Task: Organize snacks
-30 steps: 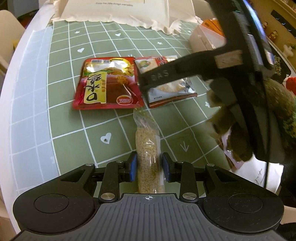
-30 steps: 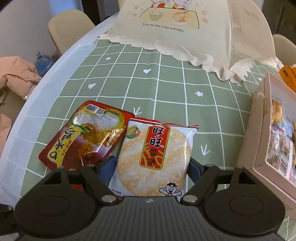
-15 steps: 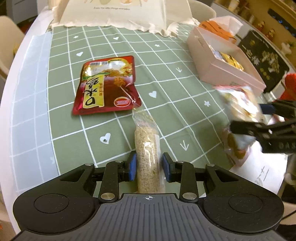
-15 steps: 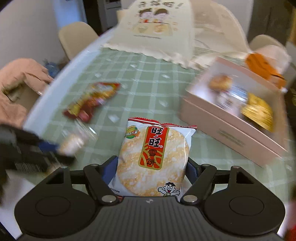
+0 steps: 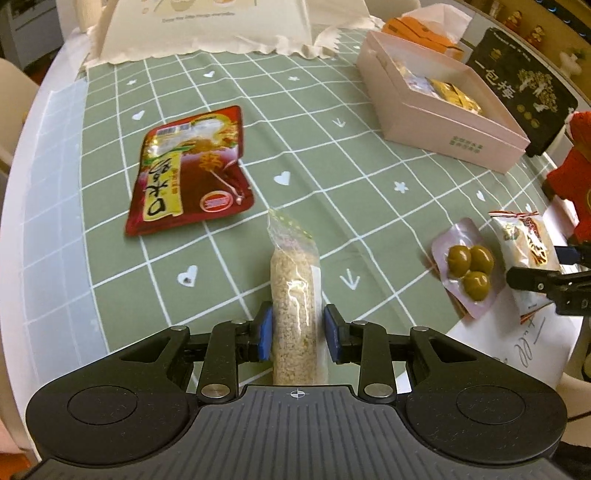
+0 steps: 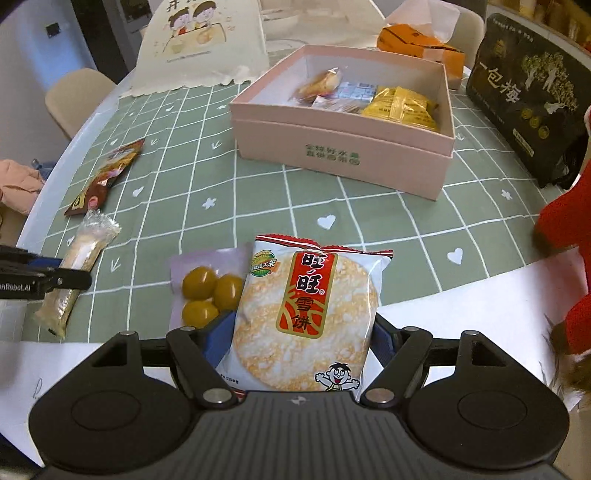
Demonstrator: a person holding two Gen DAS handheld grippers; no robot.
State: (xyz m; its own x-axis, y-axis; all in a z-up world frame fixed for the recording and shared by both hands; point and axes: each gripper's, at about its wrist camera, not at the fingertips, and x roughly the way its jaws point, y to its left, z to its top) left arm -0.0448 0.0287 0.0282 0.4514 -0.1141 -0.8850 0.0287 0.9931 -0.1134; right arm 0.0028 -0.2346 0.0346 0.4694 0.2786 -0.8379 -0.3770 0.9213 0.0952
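My left gripper (image 5: 297, 334) grasps a clear tube-shaped packet of pale grains (image 5: 295, 306), its near end between the blue pads. My right gripper (image 6: 295, 339) clenches a white-and-red foil rice-cracker packet (image 6: 308, 314) crosswise, in front of the open pink cardboard box (image 6: 343, 155).

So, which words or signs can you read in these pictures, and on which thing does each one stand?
"旺旺" and "雪饼": white rice cracker packet held in the right tongs.
"一包梅": tall black gift bag.
"enRobot.AI", start cut off: left tongs, seen from the right camera.
Green print on the pink cardboard box: too small to read.
Yellow label on the red foil pouch: upside down, not readable.
Line on the cream printed cloth: blurred.
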